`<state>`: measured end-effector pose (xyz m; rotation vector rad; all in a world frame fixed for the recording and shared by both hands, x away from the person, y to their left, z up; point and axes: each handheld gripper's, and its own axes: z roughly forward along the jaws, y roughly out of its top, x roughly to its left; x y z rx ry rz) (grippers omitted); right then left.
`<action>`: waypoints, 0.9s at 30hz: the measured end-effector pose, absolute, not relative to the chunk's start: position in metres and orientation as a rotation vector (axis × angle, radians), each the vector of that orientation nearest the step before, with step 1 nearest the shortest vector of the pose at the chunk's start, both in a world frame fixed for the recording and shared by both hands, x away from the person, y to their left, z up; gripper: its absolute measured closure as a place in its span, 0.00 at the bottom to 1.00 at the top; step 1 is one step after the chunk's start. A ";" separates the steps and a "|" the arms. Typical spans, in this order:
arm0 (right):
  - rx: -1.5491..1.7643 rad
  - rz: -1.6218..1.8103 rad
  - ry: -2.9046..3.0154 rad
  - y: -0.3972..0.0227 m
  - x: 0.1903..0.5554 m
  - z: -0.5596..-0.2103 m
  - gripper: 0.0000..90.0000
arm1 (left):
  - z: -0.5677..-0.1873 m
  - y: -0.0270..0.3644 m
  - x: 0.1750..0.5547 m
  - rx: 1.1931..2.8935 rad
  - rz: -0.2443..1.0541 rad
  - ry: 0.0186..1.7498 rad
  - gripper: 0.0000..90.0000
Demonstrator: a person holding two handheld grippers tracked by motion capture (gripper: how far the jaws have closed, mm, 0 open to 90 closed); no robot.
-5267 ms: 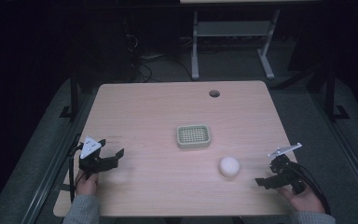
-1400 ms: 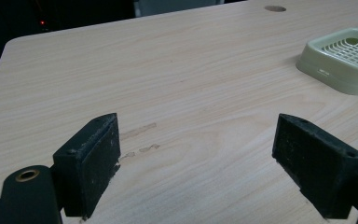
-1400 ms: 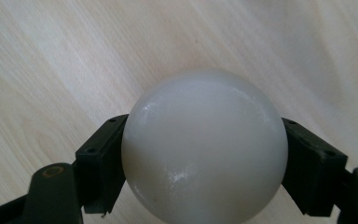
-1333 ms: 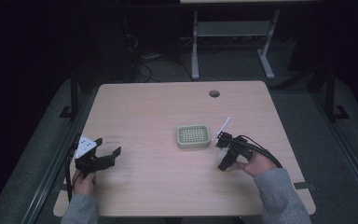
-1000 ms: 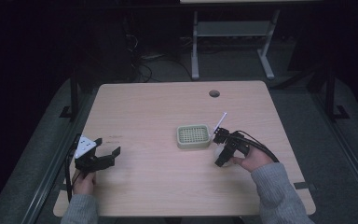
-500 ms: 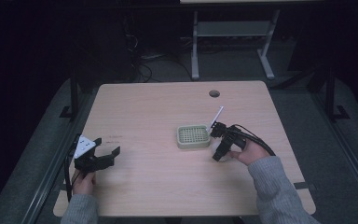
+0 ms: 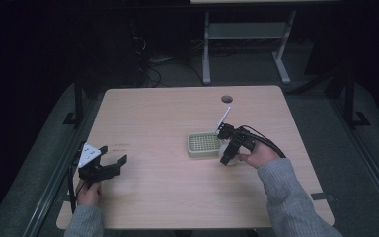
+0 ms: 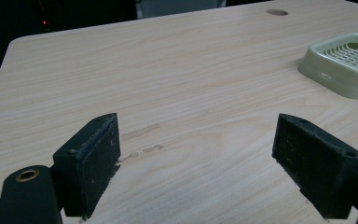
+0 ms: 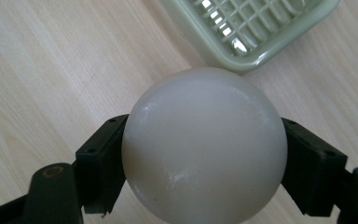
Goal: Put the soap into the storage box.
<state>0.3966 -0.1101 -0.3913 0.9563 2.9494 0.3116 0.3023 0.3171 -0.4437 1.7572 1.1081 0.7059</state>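
White ball (image 9: pixel 204 144), pale green grid-patterned tray (image 7: pixel 203 144), light woodgrain table (image 7: pixel 153 118), black claw (image 9: pixel 204 158)

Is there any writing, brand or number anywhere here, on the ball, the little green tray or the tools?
None can be read.
White ball in the right gripper: plain.
Green slotted tray: a small raised mark on its side wall, too small to read.
Left gripper and table: only faint smudges on the wood.

Bare table (image 7: pixel 168 118) lies around the lone green tray (image 7: pixel 202 144).
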 end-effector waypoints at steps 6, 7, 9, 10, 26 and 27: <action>0.947 0.311 2.959 -0.104 0.402 -0.388 0.26 | -0.444 0.317 0.302 1.761 0.704 1.105 0.16; 0.944 0.305 2.960 -0.103 0.403 -0.388 0.26 | -0.443 0.317 0.302 1.759 0.704 1.107 0.16; 0.946 0.302 2.960 -0.101 0.405 -0.387 0.26 | -0.443 0.317 0.302 1.755 0.704 1.108 0.16; 0.942 0.302 2.961 -0.100 0.406 -0.387 0.26 | -0.443 0.317 0.302 1.754 0.702 1.108 0.16; 0.942 0.269 2.972 -0.092 0.421 -0.388 0.26 | -0.444 0.316 0.302 1.756 0.695 1.105 0.16; 0.947 0.265 2.973 -0.091 0.422 -0.388 0.26 | -0.444 0.316 0.302 1.755 0.697 1.104 0.16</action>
